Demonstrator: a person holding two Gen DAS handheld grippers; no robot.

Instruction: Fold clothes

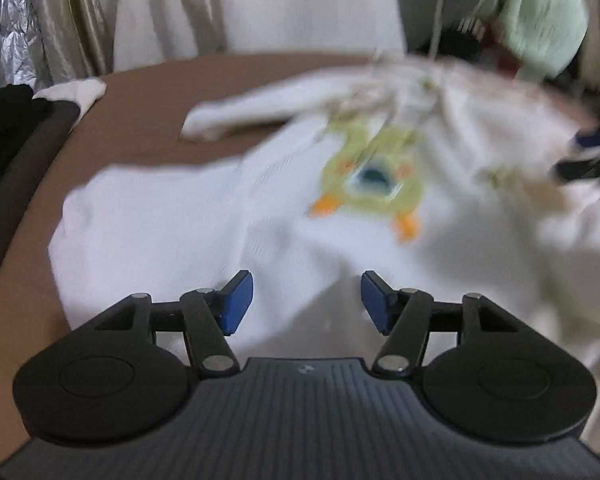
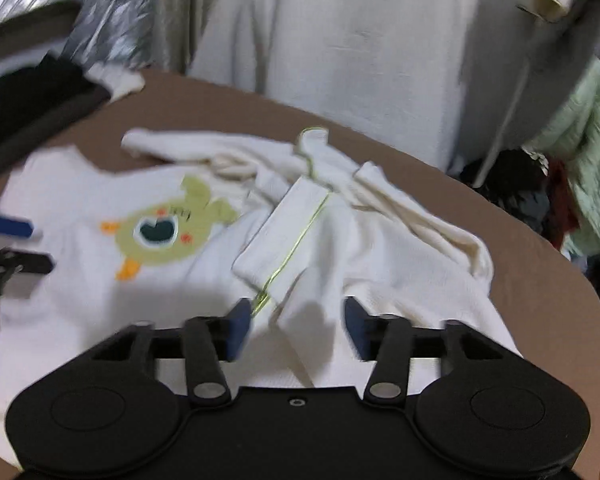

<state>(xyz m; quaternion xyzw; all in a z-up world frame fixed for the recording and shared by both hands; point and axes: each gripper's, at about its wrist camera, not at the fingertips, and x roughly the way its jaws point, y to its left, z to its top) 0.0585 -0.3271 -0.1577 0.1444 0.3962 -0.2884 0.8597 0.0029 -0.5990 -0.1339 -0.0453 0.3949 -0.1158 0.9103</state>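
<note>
The white knitted child's top with a green monster patch (image 2: 156,236) lies spread across the brown rounded tabletop (image 2: 540,264), filling the middle of both views, patch side up. It is rumpled rather than flat: one cream sleeve (image 2: 204,150) trails toward the upper left, and a green-edged flap (image 2: 288,232) is turned over near the centre of the right wrist view, so this could be a garment being laid out or one partly folded.

The right gripper (image 2: 296,328) hangs at the bottom centre, jaws wide with nothing between them, just over that flap's edge, probably placed to pinch it. The left gripper (image 1: 306,300), bottom centre of its own blurred view, is also spread wide and empty above the hem.

Dark folded clothing (image 2: 28,100) sits at the upper left of the table, and a pale green garment (image 2: 592,160) hangs at the right edge; both crowd the table's margins.
</note>
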